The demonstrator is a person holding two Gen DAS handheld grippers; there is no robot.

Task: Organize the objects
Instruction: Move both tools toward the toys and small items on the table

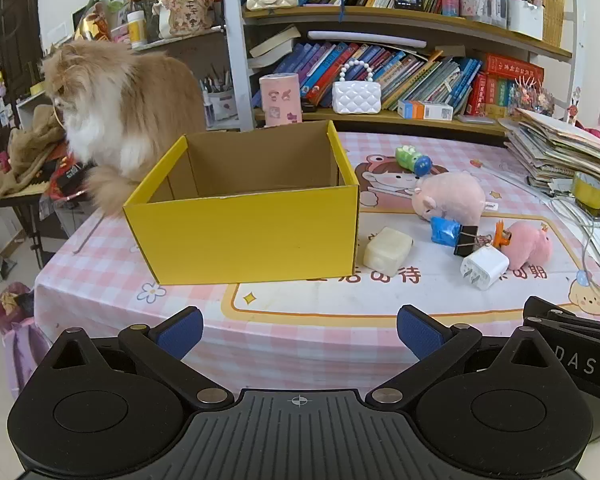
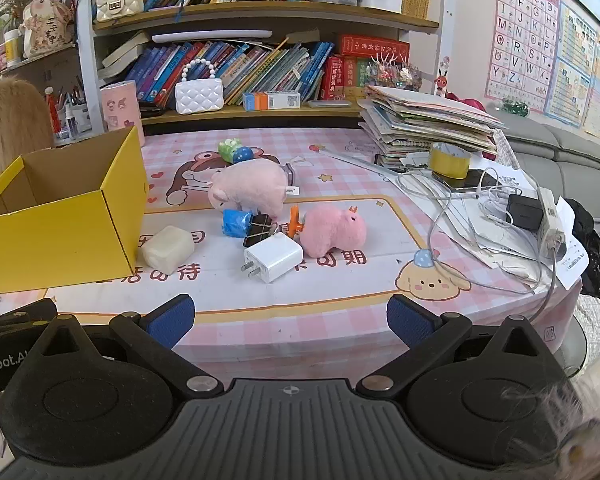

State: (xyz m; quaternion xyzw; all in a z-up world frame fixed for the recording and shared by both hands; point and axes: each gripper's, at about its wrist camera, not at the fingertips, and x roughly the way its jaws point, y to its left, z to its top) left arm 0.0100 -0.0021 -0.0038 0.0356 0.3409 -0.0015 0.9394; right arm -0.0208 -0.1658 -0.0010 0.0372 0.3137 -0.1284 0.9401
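An open yellow cardboard box (image 1: 244, 236) stands on the pink checked table; it also shows at the left of the right wrist view (image 2: 60, 240). To its right lie a cream block (image 1: 388, 251) (image 2: 168, 249), a white charger plug (image 1: 485, 266) (image 2: 274, 257), a black binder clip (image 1: 466, 240) (image 2: 258, 229), a blue packet (image 1: 444, 230) (image 2: 236, 222), two pink plush toys (image 1: 450, 196) (image 2: 334, 230) and a green-blue toy (image 1: 414, 160) (image 2: 234, 151). My left gripper (image 1: 299, 332) and right gripper (image 2: 290, 320) are open and empty at the table's front edge.
A fluffy orange-white cat (image 1: 116, 116) sits at the table's far left beside the box. A stack of books and papers (image 2: 424, 120), a yellow tape roll (image 2: 450, 159), cables and a power strip (image 2: 548, 220) crowd the right side. Bookshelves (image 1: 380, 72) stand behind.
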